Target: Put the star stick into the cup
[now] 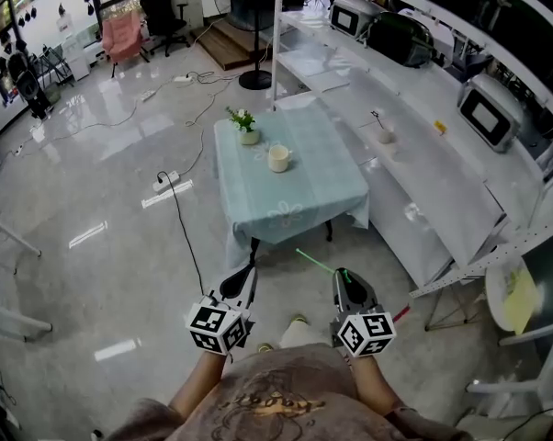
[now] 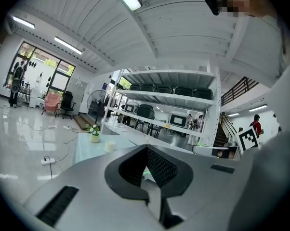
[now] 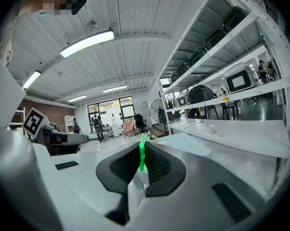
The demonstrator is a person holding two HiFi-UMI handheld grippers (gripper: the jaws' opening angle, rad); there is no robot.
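Note:
The star stick (image 1: 315,262) is a thin green rod, and my right gripper (image 1: 343,276) is shut on its near end, so it juts forward and to the left over the floor. In the right gripper view the green stick (image 3: 141,154) stands up from between the closed pads of the right gripper (image 3: 141,163). The cream cup (image 1: 278,158) stands upright on the light blue table (image 1: 299,205), well ahead of both grippers. My left gripper (image 1: 248,274) hangs beside the right one, shut with nothing in it. From the left gripper (image 2: 146,150), the cup (image 2: 110,146) is far off.
A small potted plant (image 1: 246,127) stands behind the cup on the table. A power strip and cables (image 1: 166,182) lie on the floor to the left. A long white shelf rack (image 1: 433,191) with appliances runs along the right. A fan stand (image 1: 255,79) is beyond the table.

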